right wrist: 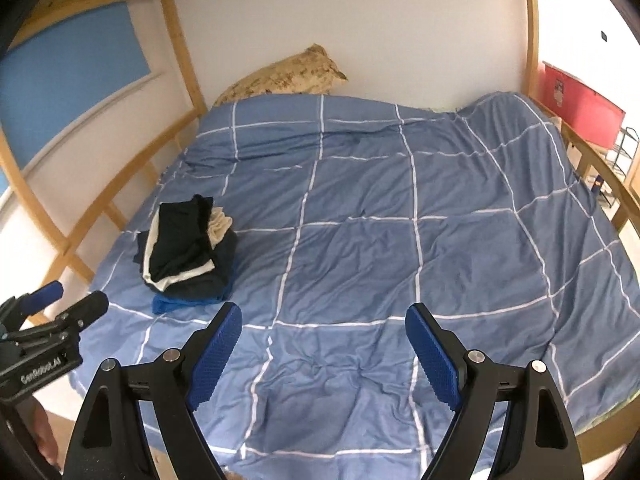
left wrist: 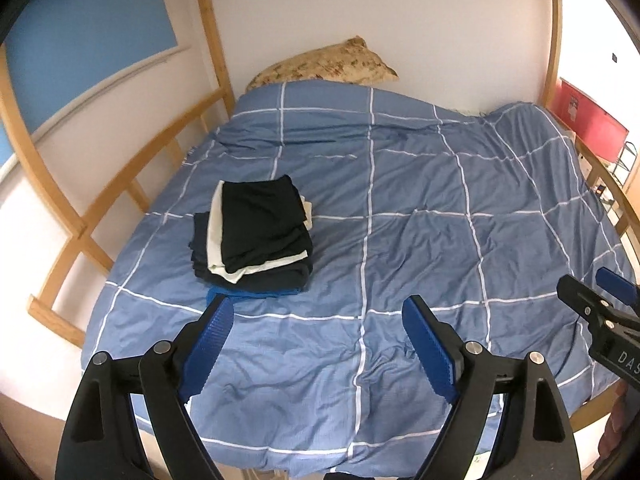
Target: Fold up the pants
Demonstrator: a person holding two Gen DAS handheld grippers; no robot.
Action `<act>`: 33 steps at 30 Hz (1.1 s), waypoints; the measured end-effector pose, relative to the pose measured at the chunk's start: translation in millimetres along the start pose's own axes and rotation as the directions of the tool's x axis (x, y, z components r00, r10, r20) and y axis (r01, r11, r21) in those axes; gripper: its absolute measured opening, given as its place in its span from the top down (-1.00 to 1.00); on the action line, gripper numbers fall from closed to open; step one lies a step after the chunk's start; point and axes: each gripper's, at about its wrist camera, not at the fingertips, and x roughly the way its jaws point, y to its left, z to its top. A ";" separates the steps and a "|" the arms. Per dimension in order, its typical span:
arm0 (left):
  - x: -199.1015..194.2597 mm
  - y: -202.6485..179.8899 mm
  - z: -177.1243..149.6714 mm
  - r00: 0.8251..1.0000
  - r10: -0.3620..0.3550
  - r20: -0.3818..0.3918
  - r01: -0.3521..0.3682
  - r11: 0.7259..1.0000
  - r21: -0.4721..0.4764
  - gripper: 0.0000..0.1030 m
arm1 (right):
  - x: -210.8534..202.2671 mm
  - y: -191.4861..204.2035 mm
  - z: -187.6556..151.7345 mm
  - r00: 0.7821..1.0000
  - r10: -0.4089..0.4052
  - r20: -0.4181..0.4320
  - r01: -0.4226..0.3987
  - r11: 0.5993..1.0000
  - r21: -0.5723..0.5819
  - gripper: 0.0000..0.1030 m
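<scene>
On the left half of a blue checked duvet (left wrist: 420,208), near the wooden bed rail (left wrist: 120,184), sits a stack of folded pants (left wrist: 256,236): black on top, then cream, navy and a bright blue piece at the bottom. How many garments it holds is hard to tell. Its long axis runs from the foot of the bed toward the patterned pillow (left wrist: 328,66) at the wall. Beyond the stack's near edge, the left gripper (left wrist: 318,344) hangs over the duvet, blue pads wide apart with nothing between them. The right gripper (right wrist: 324,350) is equally spread and empty. Each camera catches the other gripper cut off at its frame edge. Only the right wrist view shows the stack's rumpled cream edge facing mid-bed. Both bodies hide the foot of the bed.
</scene>
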 end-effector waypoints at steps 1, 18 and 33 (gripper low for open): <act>-4.4 -0.8 0.7 1.000 0.001 0.002 -0.001 1.000 -0.004 -0.67 | -4.7 -0.8 0.7 1.000 -0.004 0.001 0.004 1.000 -0.009 -0.64; -62.7 -25.9 3.5 1.000 -0.026 0.003 0.026 0.999 0.024 -0.72 | -64.4 -21.0 6.3 1.000 0.008 0.020 -0.007 1.000 -0.027 -0.64; -77.3 -23.6 2.7 1.000 -0.028 0.007 0.028 1.000 0.012 -0.72 | -93.8 -23.4 12.1 0.999 0.000 0.048 0.002 0.998 -0.056 -0.64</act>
